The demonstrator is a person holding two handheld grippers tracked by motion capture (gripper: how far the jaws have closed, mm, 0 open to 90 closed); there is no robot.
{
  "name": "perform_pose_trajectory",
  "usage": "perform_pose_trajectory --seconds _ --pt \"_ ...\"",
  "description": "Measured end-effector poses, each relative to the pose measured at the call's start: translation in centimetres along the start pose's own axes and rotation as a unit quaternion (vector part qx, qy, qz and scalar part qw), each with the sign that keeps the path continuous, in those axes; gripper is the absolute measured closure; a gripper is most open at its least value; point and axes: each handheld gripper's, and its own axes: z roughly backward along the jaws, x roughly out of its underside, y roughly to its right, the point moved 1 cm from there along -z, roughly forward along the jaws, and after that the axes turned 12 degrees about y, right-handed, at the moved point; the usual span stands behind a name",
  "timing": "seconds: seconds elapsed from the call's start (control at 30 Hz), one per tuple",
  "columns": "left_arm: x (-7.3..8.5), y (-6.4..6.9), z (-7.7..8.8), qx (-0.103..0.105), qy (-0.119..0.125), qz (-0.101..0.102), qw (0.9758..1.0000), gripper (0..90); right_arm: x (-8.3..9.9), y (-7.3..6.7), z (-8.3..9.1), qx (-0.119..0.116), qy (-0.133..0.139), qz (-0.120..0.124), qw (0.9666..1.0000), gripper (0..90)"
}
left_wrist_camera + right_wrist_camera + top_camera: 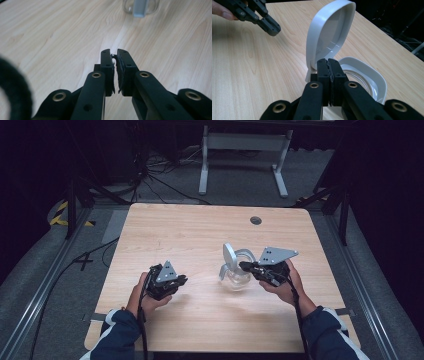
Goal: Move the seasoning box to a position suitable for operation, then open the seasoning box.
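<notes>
Centre frame: clear glass jug with white hinged lid raised; your right gripper jaws closed above its rim, left gripper jaws closed, empty.

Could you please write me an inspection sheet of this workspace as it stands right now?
Surface: light wooden table with a round grommet hole near the far edge.
Job's things: clear glass kettle with a white rim, hinged lid standing open.
Clutter: nothing seen.
Grippers: left gripper held over bare wood, jaws closed on nothing; right gripper at the kettle's rim, jaws together, whether they pinch any part of it cannot be told.
Cables: one black cable trails from the left gripper along the forearm; others lie on the floor at the far left.
Surroundings: grey carpet, white desk frame beyond the table, dark curtains.
</notes>
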Motion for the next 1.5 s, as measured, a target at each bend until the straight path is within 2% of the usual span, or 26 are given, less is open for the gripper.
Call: perform_pose_trajectory --seconds 0.13,0.23,0.33,0.4,0.43,0.53,0.67,0.7,0.73,0.77,0.8,0.87,1.17,1.37,1.5 --pt "1.5 -0.1 1.3 -0.012 -0.009 0.007 0.9999 80.7 0.1 0.2 0.1 0.002 0.0 -0.001 1.0 89.3" --pt "2.4 -0.2 2.0 -0.024 -0.018 0.004 0.9996 77.7 0.1 0.4 0.0 0.001 0.002 -0.003 1.0 89.1" --pt "3.6 -0.2 2.6 -0.04 -0.03 0.002 0.9987 69.6 0.2 0.7 -0.1 -0.001 0.0 -0.005 1.0 88.2" --pt "4.1 -0.5 2.8 -0.045 -0.03 0.01 0.9985 63.8 0.3 0.9 0.0 0.0 -0.002 -0.006 1.0 87.7" --pt "4.4 -0.6 2.9 -0.047 -0.03 0.023 0.9982 61.4 0.3 0.9 0.1 0.0 -0.002 -0.007 1.0 87.3" --pt "5.1 -0.8 3.1 -0.052 -0.032 0.037 0.9975 54.9 0.3 1.1 0.4 0.003 -0.004 -0.009 0.9999 85.7" --pt "6.1 -1.2 3.1 -0.05 -0.046 0.041 0.9969 45.9 0.6 1.2 0.9 0.01 -0.012 -0.007 0.9999 79.8" --pt "6.3 -1.4 3.2 -0.042 -0.044 0.047 0.997 45.2 0.7 1.2 1.1 0.011 -0.017 -0.006 0.9998 77.3" --pt "6.4 -1.5 3.2 -0.039 -0.042 0.062 0.9964 43.8 0.7 1.2 1.3 0.017 -0.022 -0.002 0.9996 76.4" --pt "6.6 -1.7 3.3 -0.039 -0.04 0.063 0.9965 42.1 0.8 1.2 1.6 0.02 -0.025 0.002 0.9995 75.2" --pt "6.7 -1.7 3.3 -0.041 -0.036 0.079 0.9954 40.6 0.8 1.2 1.9 0.02 -0.025 0.002 0.9995 73.7" --pt "6.7 -1.9 3.4 -0.04 -0.04 0.075 0.9955 38.0 0.8 1.3 2.4 0.025 -0.026 0.005 0.9994 71.7" --pt "6.8 -2.0 3.3 -0.055 -0.042 0.089 0.9936 27.9 1.3 1.5 5.1 0.05 -0.041 0.017 0.9978 55.6" --pt "6.8 -2.1 3.2 -0.054 -0.043 0.091 0.9934 26.4 2.9 1.4 6.9 0.06 -0.06 0.028 0.996 51.6" --pt "6.8 -2.1 3.2 -0.054 -0.042 0.092 0.9934 26.0 4.5 1.1 7.8 0.067 -0.082 0.038 0.9937 49.4"
